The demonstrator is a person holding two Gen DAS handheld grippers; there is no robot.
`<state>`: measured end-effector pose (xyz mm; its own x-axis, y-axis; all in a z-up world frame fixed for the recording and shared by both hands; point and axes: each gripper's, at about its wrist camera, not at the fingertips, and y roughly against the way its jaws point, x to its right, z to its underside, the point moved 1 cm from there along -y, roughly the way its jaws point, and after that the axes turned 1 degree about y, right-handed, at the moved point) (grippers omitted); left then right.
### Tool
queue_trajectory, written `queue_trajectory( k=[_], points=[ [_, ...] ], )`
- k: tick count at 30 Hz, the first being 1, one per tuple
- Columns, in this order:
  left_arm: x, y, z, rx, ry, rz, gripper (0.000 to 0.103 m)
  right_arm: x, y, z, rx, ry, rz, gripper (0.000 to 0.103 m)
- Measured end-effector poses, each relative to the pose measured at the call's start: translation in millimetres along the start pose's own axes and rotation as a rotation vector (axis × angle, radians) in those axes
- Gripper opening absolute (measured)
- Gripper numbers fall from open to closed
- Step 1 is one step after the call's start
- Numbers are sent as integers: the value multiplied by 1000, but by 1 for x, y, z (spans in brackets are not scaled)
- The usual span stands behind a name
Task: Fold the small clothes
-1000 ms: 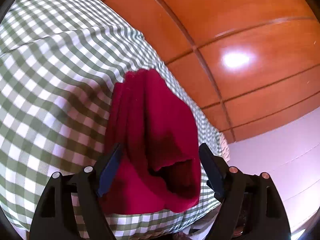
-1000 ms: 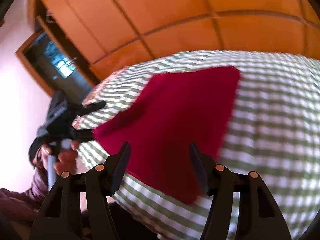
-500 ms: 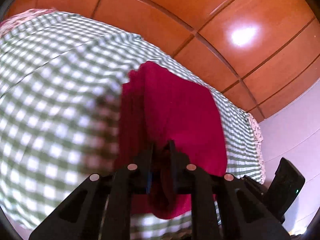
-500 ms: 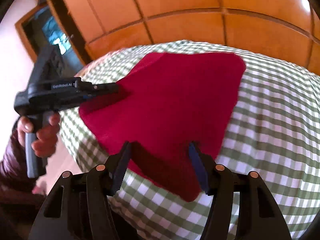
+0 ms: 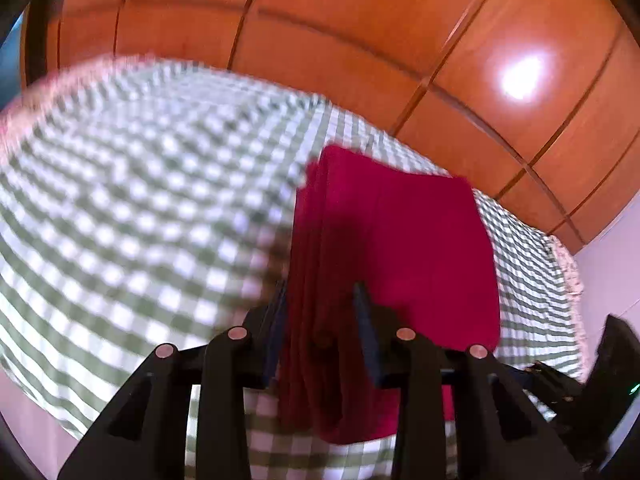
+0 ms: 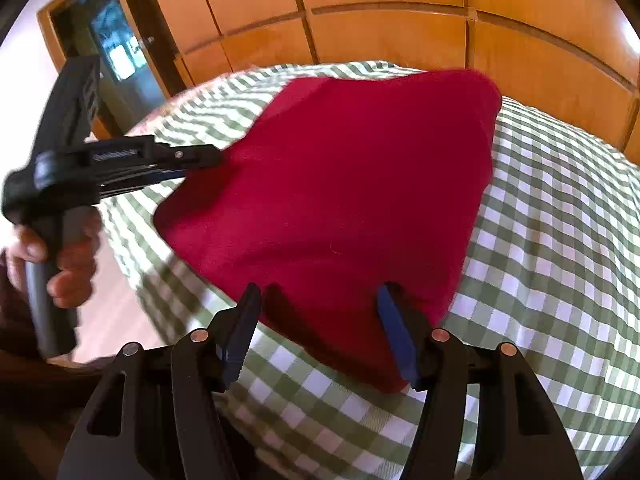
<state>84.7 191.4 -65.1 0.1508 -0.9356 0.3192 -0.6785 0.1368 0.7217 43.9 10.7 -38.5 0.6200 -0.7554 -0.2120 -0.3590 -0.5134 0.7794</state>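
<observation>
A red garment [image 5: 420,248] lies folded flat on a green-and-white checked bed [image 5: 140,220]. My left gripper [image 5: 320,300] has a bunched edge of it between its jaws, which are opening while the fabric still fills the gap. From the right wrist view, the left gripper [image 6: 216,158] grips the left corner of the red garment [image 6: 352,176], which rises slightly toward it. My right gripper [image 6: 320,300] stands open just above the garment's near edge, one finger on each side of a stretch of fabric, pads clear of it.
Orange wooden wardrobe panels [image 6: 400,40] rise behind the bed [image 6: 560,240]. A dark doorway [image 6: 116,52] is at the far left. A person's hand [image 6: 68,260] holds the left gripper's handle beyond the bed's left edge. Bare checked sheet spreads to the right of the garment.
The left jaws went from wide open to closed on the garment's edge, then widened a little. The right gripper came down and closer to the garment's near edge.
</observation>
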Motion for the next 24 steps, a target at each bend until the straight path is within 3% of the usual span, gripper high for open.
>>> queue_trajectory(
  k=[4,8,16,24],
  points=[
    [20,-3,-13,37,-74,-32,36,23,29,-20,76,-77,-25,60],
    [34,-14,-18,38,-127,-39,39,44,33,-49,126,-114,61,60],
    [41,-21,-11,24,-182,-67,41,58,-6,-109,133,-118,158,60],
    [30,-31,-7,9,-189,-91,43,58,-24,-131,129,-123,185,60]
  ],
)
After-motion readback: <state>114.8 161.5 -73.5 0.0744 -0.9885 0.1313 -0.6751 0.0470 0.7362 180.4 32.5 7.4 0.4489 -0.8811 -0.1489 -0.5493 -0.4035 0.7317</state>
